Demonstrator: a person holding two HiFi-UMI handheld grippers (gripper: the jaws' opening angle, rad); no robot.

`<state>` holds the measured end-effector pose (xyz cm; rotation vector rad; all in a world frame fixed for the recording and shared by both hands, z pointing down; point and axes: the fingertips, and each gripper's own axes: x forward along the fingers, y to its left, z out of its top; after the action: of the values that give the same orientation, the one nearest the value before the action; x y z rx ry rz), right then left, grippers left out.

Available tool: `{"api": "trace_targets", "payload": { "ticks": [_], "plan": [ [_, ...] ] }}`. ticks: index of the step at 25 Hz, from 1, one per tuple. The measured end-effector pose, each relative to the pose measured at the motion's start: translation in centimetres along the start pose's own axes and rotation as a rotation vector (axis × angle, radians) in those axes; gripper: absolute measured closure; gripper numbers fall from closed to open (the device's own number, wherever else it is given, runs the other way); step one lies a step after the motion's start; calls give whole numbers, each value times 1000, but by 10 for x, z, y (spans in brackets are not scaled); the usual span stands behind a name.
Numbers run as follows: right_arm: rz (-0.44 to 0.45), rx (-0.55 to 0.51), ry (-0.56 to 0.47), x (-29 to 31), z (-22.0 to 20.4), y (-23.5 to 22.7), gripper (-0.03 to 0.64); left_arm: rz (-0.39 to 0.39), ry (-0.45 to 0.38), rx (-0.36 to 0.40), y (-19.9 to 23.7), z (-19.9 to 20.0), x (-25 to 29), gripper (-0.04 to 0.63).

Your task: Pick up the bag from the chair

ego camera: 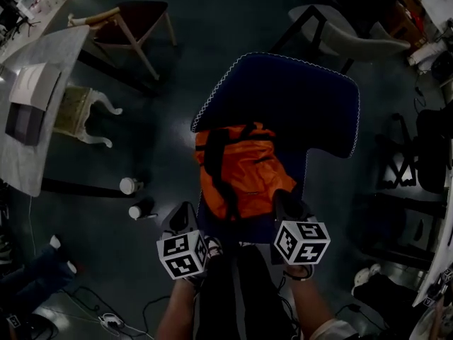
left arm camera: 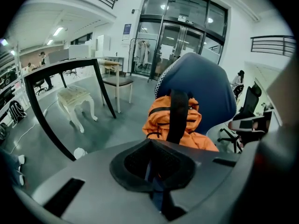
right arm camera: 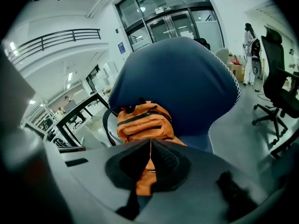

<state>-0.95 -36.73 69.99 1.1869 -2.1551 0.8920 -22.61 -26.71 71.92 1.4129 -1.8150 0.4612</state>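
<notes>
Both gripper views show closed jaws; head view, whole bag (ego camera: 241, 170) on chair (ego camera: 283, 91)

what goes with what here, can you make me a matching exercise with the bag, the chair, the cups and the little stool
Things:
1. bag
2. chair
3. cups
4. stool

Descriptions:
a. dark blue with a pale stitched edge
b. white, standing on the dark floor
c. orange with black straps, lying on a seat
d. cream, with curved legs, beside the table

Pairs: 1-c, 2-a, 3-b, 4-d
</notes>
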Motion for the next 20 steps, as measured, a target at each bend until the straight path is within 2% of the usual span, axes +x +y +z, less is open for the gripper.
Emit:
{"api": "trace_targets", "payload": {
  "ticks": [10, 20],
  "plan": [
    [-22, 21, 21, 21, -10, -18, 583, -3, 20, 8, 1, -6, 26, 583],
    [14, 26, 4, 48, 4, -14, 581, -149, -26, 1, -10, 17, 56, 581]
  ]
}}
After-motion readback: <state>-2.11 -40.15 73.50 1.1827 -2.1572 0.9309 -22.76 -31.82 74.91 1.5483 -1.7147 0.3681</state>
